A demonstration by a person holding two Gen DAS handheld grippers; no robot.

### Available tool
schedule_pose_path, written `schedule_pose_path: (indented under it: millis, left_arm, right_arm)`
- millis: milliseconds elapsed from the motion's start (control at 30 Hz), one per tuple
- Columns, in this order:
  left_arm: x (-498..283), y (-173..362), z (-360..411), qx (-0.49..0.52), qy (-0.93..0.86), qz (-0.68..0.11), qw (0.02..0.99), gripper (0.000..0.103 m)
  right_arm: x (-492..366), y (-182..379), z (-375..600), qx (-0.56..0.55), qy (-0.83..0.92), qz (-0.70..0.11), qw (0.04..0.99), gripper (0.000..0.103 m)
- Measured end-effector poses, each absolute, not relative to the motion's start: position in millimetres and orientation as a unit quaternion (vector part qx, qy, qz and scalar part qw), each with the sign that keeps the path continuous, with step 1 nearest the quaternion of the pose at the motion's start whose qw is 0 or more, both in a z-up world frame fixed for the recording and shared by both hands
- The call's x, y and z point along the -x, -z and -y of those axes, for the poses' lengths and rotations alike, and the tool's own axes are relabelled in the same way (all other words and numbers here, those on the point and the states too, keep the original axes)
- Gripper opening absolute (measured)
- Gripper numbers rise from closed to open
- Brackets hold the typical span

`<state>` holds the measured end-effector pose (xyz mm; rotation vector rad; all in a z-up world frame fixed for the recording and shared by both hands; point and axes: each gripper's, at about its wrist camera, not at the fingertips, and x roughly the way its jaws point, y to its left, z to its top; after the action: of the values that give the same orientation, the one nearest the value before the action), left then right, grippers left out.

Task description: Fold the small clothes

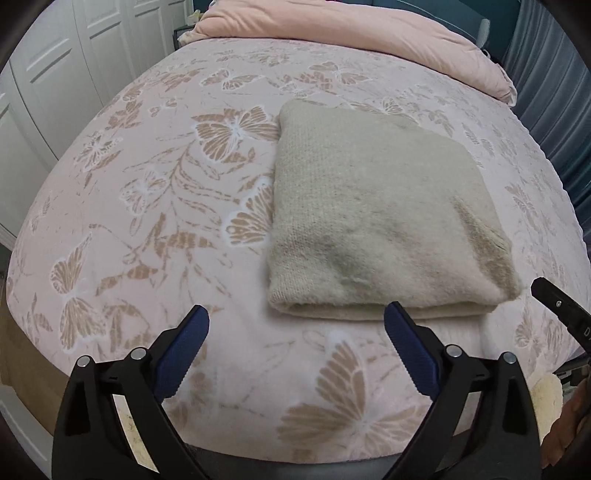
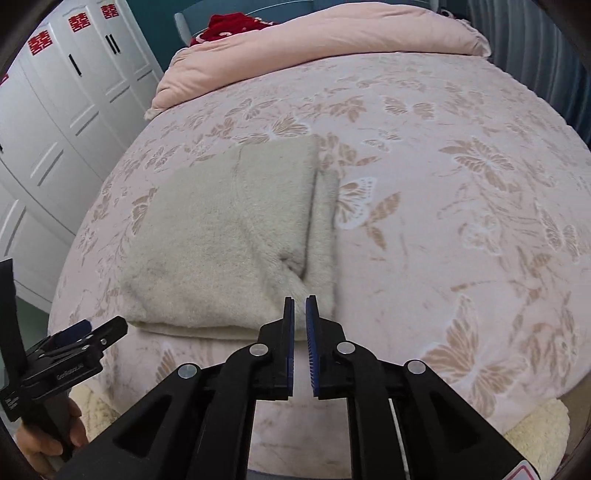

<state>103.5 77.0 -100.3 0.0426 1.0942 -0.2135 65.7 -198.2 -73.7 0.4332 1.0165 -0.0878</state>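
**Asker:** On the bed, where does the garment lie?

**Describer:** On the pink bedspread (image 1: 155, 206), printed with tan butterflies, a cream knitted garment (image 1: 373, 218) lies folded into a thick, roughly square bundle. Its layered fold edge faces the near side of the bed. From the right wrist view, a narrower folded strip runs along the bundle's right side.

**Asker:** What are the grippers doing?

**Describer:** The left gripper (image 1: 295, 325) hovers just near of the bundle's near edge. Its blue-padded jaws stand spread wide, with nothing between them but bedspread. The right gripper (image 2: 300, 306) sits at the bundle's near right corner. Its jaws are nearly together, a narrow gap showing between the blue pads, and no cloth is pinched in that gap.

**Asker:** And around that?

**Describer:** A hand (image 2: 55, 439) grips the left gripper's handle, low at the left of the right wrist view. At the far end of the bed lies a pale pink quilt (image 2: 314, 48), rolled across its width, with something red (image 2: 229, 27) behind it. White wardrobe doors (image 2: 62, 122) stand to the left, bearing red paper cutouts.
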Motion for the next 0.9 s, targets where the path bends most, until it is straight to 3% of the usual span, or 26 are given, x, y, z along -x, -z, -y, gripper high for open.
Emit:
schedule_pose_path:
  millis: [67,100,467,900]
  left_arm:
    - [-88.5,91.6,-69.6,-0.026,0.111,-0.506,0.855,0.095]
    - [-82.6,88.2,-66.6,-0.025,0.115,-0.5,0.858,0.095]
    - [-35.7,76.2,-42.2,-0.05,0.105,-0.47,0.875,0.096]
    - [-13.5,67.9,-35.1,-0.082,0.075,-0.44,0.891,0.096]
  right_arm:
    - [-51.0,69.8,199.8,-0.209,0.059,-0.474,0.853,0.043]
    - [-44.4,68.2,198.6,-0.207,0.064,-0.469,0.856,0.047]
    - [2.1,59.8,163.0,-0.167,0.067,-0.455,0.872,0.059]
    - [12.5,53.3,147.9,-0.158,0.066,-0.452,0.875,0.059]
